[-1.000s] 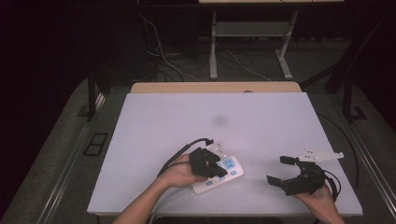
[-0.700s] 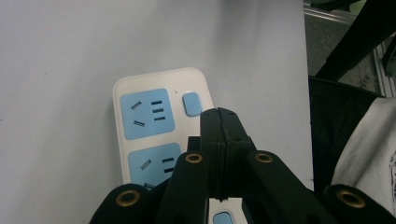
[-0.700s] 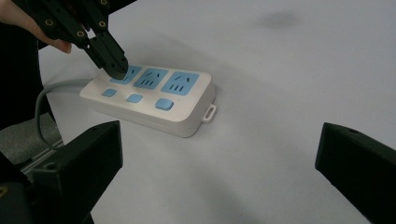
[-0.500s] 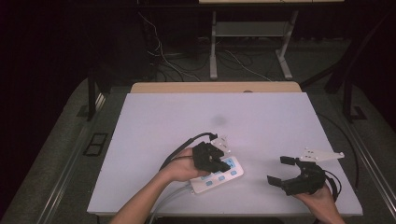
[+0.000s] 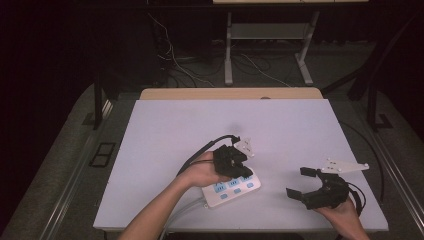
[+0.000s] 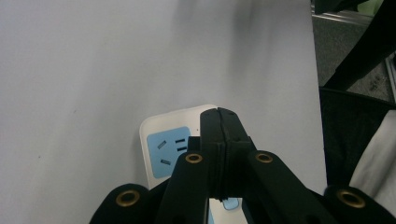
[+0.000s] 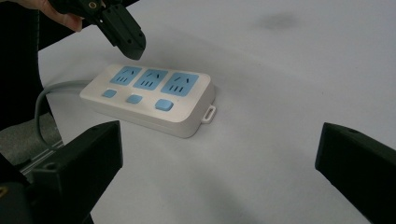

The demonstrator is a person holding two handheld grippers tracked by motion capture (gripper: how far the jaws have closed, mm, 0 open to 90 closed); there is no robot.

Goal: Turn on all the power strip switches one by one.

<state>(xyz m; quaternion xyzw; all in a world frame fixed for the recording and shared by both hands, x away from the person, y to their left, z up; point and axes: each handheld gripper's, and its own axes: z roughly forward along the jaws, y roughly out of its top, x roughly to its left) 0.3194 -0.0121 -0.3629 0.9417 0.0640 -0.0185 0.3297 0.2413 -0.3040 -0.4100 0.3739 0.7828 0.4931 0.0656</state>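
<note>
Two claws work at the white desk [image 5: 165,135]. The left claw [image 5: 240,167], jaws pressed together and empty, hangs just above the power strip [image 5: 231,189], over its far end. The strip lies flat near the front edge, its long axis slanted, three blue sockets [image 7: 147,78] and three buttons [image 7: 134,99] facing up. The right claw [image 5: 302,182], jaws wide apart, waits well to the right. Nothing stands between them.
</note>
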